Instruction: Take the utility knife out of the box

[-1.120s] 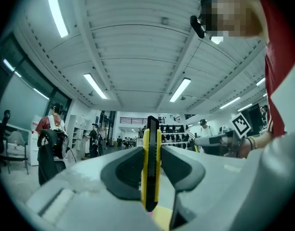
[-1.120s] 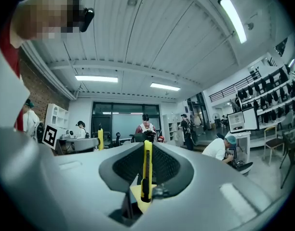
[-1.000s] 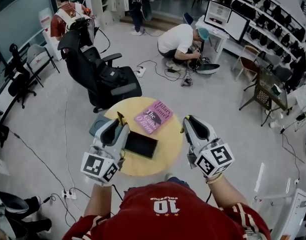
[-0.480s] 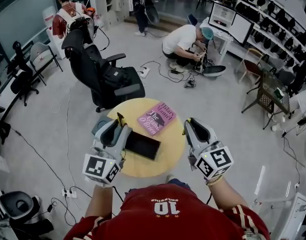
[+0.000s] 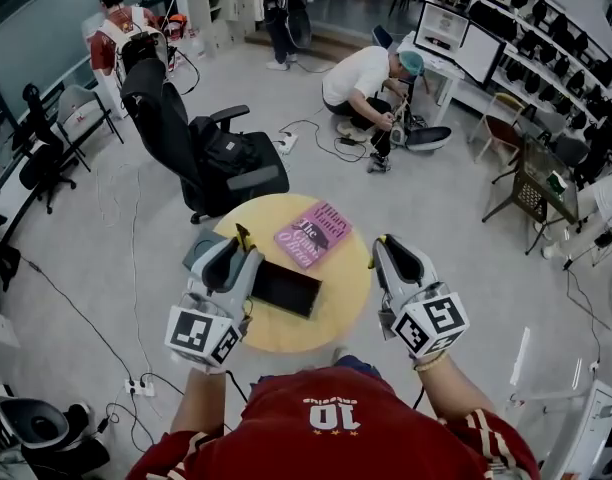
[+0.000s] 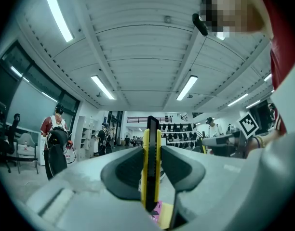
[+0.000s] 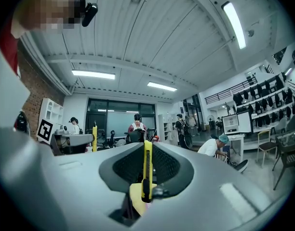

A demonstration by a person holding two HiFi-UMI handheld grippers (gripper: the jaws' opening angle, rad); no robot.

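A yellow-and-black utility knife (image 6: 151,167) stands upright between the pads of my left gripper (image 6: 151,179), which is shut on it. In the head view that gripper (image 5: 237,249) hovers over the left edge of the round table, the knife's tip (image 5: 242,236) poking up. The black open box (image 5: 283,288) lies just right of it. My right gripper (image 5: 387,249) hangs at the table's right edge, shut on a slimmer yellow knife (image 7: 147,170) with a black slider, held edge-on.
The yellow round table (image 5: 306,330) also carries a pink book (image 5: 314,234) and a grey lid (image 5: 197,249) under my left gripper. A black office chair (image 5: 201,153) stands behind the table. A person crouches (image 5: 361,76) on the floor among cables.
Both grippers have kept their place and their grip. Only the people in the background have shifted a little.
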